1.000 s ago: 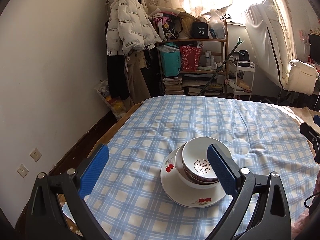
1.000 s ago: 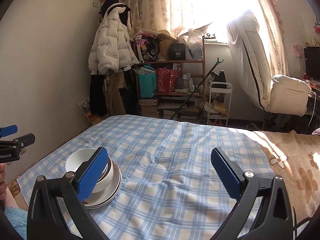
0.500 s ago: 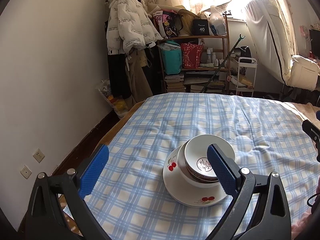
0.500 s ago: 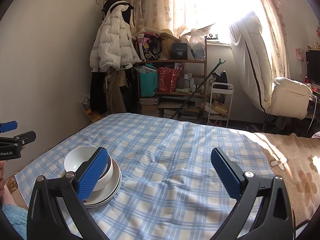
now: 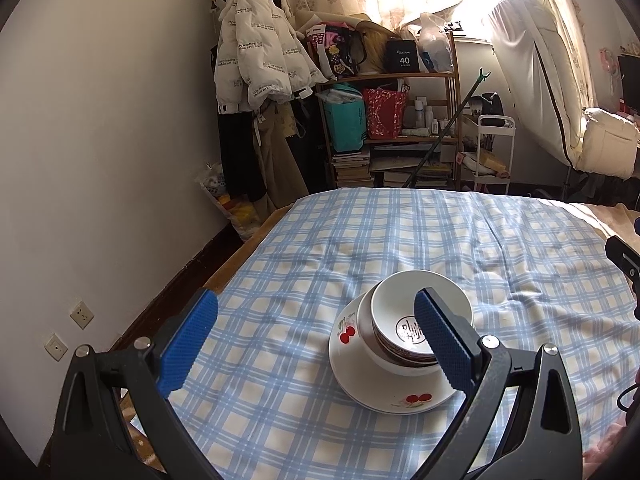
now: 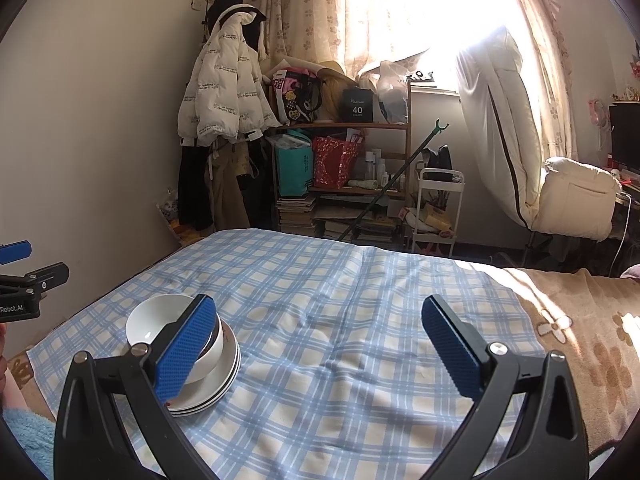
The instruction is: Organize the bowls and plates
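Note:
A stack of white bowls (image 5: 400, 320) sits nested on white plates with cherry prints (image 5: 384, 394), on the blue checked cloth (image 5: 400, 232). My left gripper (image 5: 316, 336) hangs open above the cloth, its right pad overlapping the bowls in view, with nothing held. From the right wrist view the same bowls (image 6: 160, 320) and stacked plates (image 6: 224, 372) lie at the lower left, behind the left pad of my open, empty right gripper (image 6: 316, 344). The left gripper's tip (image 6: 24, 280) shows at the left edge there.
The cloth covers a bed with a brown flowered blanket (image 6: 580, 320) to the right. Beyond the far edge stand a cluttered wooden shelf (image 5: 392, 120), a hanging white jacket (image 5: 256, 48), a small white cart (image 6: 438, 208) and a white chair (image 6: 572, 200). A wall (image 5: 100, 140) runs along the left.
Both grippers have drawn back and lifted slightly, so the dish stack sits a little further away in the views. The dishes have not moved and both grippers stay open.

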`<move>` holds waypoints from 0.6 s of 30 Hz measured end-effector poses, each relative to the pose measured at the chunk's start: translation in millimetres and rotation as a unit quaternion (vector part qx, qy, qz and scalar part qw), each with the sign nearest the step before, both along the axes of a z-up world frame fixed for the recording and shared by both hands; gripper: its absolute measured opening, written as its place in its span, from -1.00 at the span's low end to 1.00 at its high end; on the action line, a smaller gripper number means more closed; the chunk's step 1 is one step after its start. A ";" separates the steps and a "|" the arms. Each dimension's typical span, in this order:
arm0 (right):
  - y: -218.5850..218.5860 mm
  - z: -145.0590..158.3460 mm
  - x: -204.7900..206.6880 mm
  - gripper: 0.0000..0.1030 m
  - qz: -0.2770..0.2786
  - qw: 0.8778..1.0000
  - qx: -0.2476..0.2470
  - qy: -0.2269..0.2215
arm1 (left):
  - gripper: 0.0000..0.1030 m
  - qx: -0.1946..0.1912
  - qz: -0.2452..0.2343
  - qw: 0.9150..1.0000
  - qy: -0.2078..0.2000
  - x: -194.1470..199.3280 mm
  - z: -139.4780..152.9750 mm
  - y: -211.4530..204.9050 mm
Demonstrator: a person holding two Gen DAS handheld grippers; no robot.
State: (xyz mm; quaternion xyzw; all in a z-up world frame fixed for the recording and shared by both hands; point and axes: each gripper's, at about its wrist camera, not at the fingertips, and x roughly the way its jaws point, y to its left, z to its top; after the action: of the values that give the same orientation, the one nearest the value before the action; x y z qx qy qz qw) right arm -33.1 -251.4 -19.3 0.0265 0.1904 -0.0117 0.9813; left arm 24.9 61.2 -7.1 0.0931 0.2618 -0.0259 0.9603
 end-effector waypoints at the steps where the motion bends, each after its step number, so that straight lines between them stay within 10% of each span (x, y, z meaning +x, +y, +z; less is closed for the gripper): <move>1: 0.0 -0.1 0.0 1.00 0.000 1.000 0.000 0.000 | 0.89 0.000 0.000 1.000 0.001 -0.2 0.1 -0.8; 18: -2.1 0.4 -0.3 1.00 0.001 1.000 -0.001 -0.001 | 0.89 0.008 -0.003 1.000 0.006 3.0 0.9 -0.5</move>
State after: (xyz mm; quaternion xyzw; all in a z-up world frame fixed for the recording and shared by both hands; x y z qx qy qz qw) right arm -33.5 -253.5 -18.9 0.0249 0.1898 -0.0112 0.9814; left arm 27.9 60.8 -6.2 0.1019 0.2673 -0.0272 0.9578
